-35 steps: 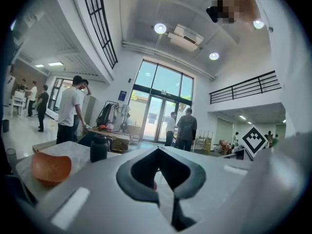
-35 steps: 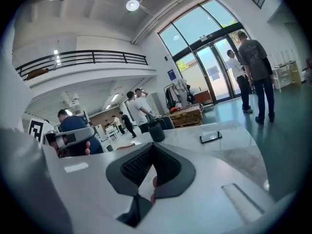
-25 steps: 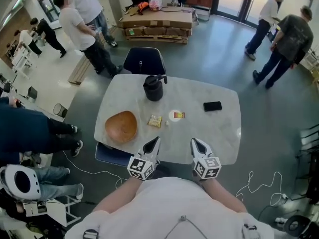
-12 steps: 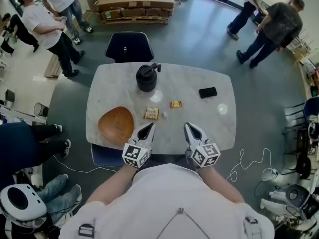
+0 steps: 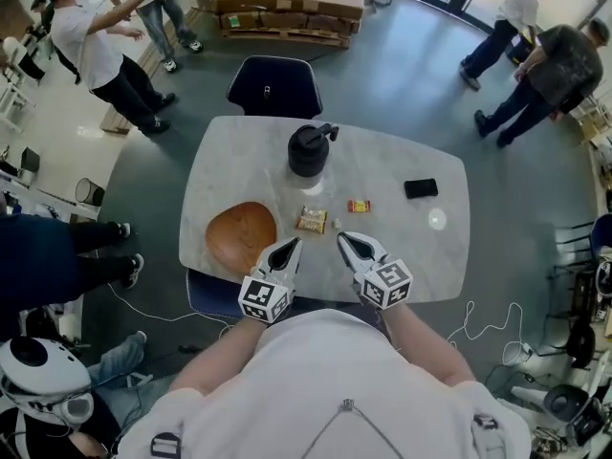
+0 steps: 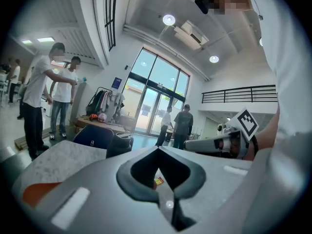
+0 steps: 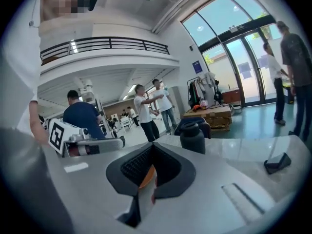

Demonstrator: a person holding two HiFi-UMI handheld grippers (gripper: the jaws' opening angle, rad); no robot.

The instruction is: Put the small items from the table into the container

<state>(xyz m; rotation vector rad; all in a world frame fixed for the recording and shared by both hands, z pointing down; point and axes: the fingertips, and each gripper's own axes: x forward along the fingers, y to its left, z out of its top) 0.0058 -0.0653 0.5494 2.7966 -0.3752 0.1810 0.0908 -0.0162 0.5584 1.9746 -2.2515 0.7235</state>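
Note:
On the white table (image 5: 402, 256) lie a yellow snack packet (image 5: 311, 220), a tiny white item (image 5: 335, 224) and a red-yellow packet (image 5: 359, 206). A wooden bowl (image 5: 241, 234) sits at the front left. My left gripper (image 5: 287, 250) hovers shut and empty just right of the bowl, short of the yellow packet. Also shut and empty, my right gripper (image 5: 344, 242) hangs close in front of the white item. In the left gripper view the gripper (image 6: 158, 150) frames the red-yellow packet (image 6: 159, 181). The right gripper (image 7: 153, 145) frames a strip of the bowl (image 7: 147, 176).
A black jug (image 5: 308, 151) stands at the table's far middle, and a black phone (image 5: 421, 188) lies at the right. A dark chair (image 5: 273, 89) is behind the table. Several people stand around the room; a stack of cardboard (image 5: 287, 8) lies beyond.
Both grippers have moved forward over the table's near edge. The right one has swung left toward the snack packets, the left one nearer the bowl. Both stay shut.

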